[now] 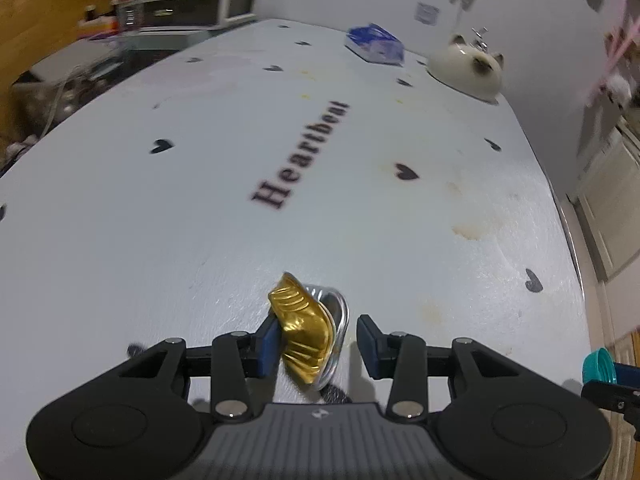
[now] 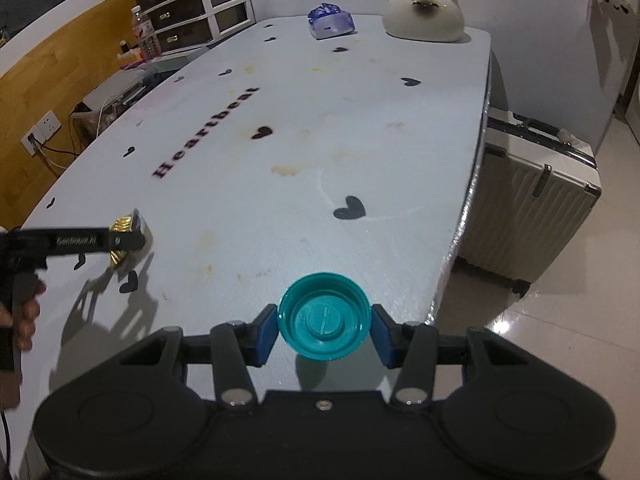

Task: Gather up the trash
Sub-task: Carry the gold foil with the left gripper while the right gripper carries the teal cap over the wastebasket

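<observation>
A crumpled gold foil cup (image 1: 306, 330) with a silver rim lies on the white table (image 1: 200, 220) between the fingers of my left gripper (image 1: 316, 346). The left pad (image 1: 267, 344) touches it; the right pad stands apart, so the gripper is open. It also shows in the right wrist view (image 2: 124, 236) at the left. My right gripper (image 2: 324, 332) is shut on a teal bottle cap (image 2: 323, 316), open side facing me, held over the table's near right corner. The cap shows in the left wrist view (image 1: 598, 366) at the right edge.
A blue tissue pack (image 2: 331, 21) and a cream cat-shaped ornament (image 2: 424, 14) stand at the table's far end. A beige suitcase (image 2: 532, 200) stands on the floor right of the table. A drawer unit (image 2: 192, 4) and clutter lie far left.
</observation>
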`<state>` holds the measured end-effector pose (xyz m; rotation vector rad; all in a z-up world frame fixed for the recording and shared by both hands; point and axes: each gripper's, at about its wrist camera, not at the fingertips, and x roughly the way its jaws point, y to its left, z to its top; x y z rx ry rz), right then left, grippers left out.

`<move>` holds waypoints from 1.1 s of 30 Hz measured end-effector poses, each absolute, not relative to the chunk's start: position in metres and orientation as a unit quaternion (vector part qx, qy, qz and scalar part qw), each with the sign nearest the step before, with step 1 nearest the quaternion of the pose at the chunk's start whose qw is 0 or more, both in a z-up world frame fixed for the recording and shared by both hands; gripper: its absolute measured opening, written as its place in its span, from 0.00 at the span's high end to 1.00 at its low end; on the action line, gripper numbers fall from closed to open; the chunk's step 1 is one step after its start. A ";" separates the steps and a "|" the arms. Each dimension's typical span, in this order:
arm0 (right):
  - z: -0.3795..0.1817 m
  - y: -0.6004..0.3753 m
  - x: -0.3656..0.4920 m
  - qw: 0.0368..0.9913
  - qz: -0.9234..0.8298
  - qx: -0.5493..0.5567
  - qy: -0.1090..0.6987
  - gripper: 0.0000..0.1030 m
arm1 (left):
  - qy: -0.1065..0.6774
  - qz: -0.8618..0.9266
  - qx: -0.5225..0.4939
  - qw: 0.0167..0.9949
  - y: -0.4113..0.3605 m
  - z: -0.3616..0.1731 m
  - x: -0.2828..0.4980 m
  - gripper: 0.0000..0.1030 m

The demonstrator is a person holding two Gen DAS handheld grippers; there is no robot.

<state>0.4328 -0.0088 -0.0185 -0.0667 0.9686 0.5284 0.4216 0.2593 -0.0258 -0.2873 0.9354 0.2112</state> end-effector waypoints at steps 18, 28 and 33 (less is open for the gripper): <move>-0.013 -0.014 0.426 0.852 0.256 -0.019 0.456 0.51 | 0.443 0.112 -0.206 0.865 0.257 -0.025 0.412 0.72; -0.002 -0.017 0.418 0.857 0.264 -0.015 0.443 0.51 | 0.426 0.100 -0.205 0.875 0.235 0.001 0.379 0.73; -0.001 -0.022 0.410 0.855 0.268 -0.012 0.443 0.51 | 0.446 0.085 -0.211 0.866 0.220 -0.008 0.359 0.73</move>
